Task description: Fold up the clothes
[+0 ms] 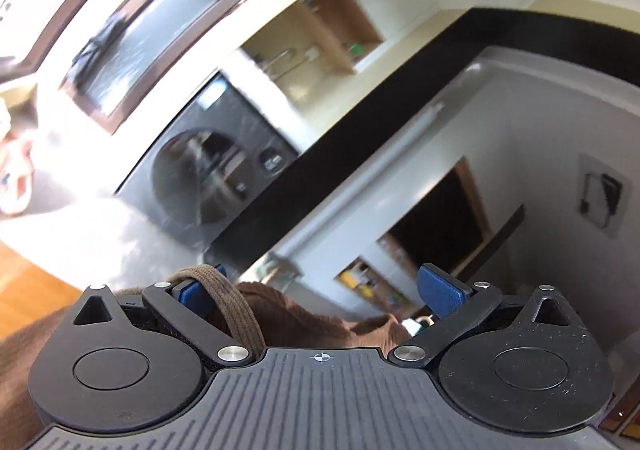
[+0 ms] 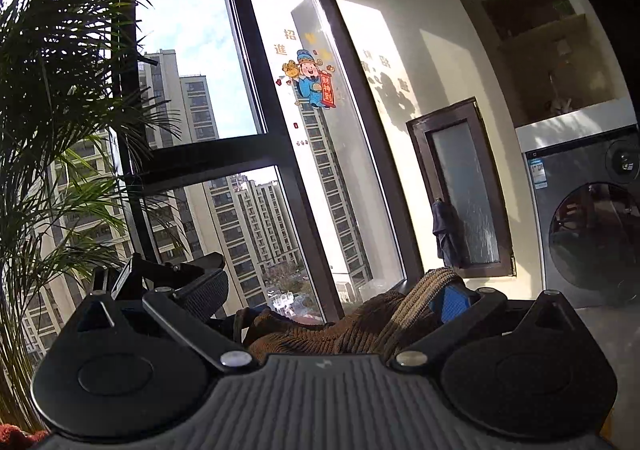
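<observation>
A brown ribbed knit garment (image 1: 304,320) lies between the fingers of my left gripper (image 1: 316,292), and its ribbed hem (image 1: 224,290) loops over the left blue pad (image 1: 192,296). The right blue pad (image 1: 440,292) is bare and the jaws stand wide apart. In the right wrist view the same brown garment (image 2: 320,334) fills the gap of my right gripper (image 2: 316,300). Its ribbed edge (image 2: 416,296) drapes over the right blue pad (image 2: 450,300), and the left finger is lost in shadow. These jaws are also spread wide. Both cameras point upward into the room.
A dark front-loading washing machine (image 2: 588,226) stands against the wall under a wooden shelf (image 2: 556,50). A tall window (image 2: 248,138) and a palm plant (image 2: 52,122) are on the left. A black chair (image 2: 188,282) sits by the window. A dark-framed panel (image 2: 460,194) has a cloth hanging on it.
</observation>
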The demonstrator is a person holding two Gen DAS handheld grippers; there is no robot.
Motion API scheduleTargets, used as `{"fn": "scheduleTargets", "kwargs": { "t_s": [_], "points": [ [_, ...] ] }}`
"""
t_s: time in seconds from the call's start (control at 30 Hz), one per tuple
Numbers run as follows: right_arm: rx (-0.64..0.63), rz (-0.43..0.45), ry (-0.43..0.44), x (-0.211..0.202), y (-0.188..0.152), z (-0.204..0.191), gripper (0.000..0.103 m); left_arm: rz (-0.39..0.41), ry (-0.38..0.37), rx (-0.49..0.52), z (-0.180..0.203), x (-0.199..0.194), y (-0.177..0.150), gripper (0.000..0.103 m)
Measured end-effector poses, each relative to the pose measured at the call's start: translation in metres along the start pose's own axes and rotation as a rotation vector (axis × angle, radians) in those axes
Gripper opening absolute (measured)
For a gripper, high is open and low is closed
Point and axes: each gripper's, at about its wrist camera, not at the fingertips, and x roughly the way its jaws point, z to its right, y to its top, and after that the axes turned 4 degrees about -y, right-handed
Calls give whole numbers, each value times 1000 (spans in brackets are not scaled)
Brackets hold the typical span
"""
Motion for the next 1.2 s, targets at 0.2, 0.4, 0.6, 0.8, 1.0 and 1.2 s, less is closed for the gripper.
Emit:
{"fn": "scheduleTargets", "kwargs": {
  "t_s": [0.2, 0.4, 0.6, 0.8, 1.0, 1.2],
  "points": [
    [140, -330, -224, 94, -89, 68, 103, -230, 80, -171, -101, -2, -54, 103],
    [40, -287, -229, 36, -146, 52, 103, -376, 20, -43, -86, -41, -106, 103],
    [29, -293, -90, 3, -199, 20, 103, -473, -26, -119, -93, -40, -155, 103],
    [23, -394, -72, 16, -242, 3, 103, -433, 54, -147, -101, -34, -147, 103],
    [-94, -452, -209, 9, -258, -5, 103, -364, 104, -152, -116, -30, -124, 103],
    [-192, -383, -450, -15, -253, -8, 103, -280, 233, -86, -123, -27, -89, 103]
  ]
}}
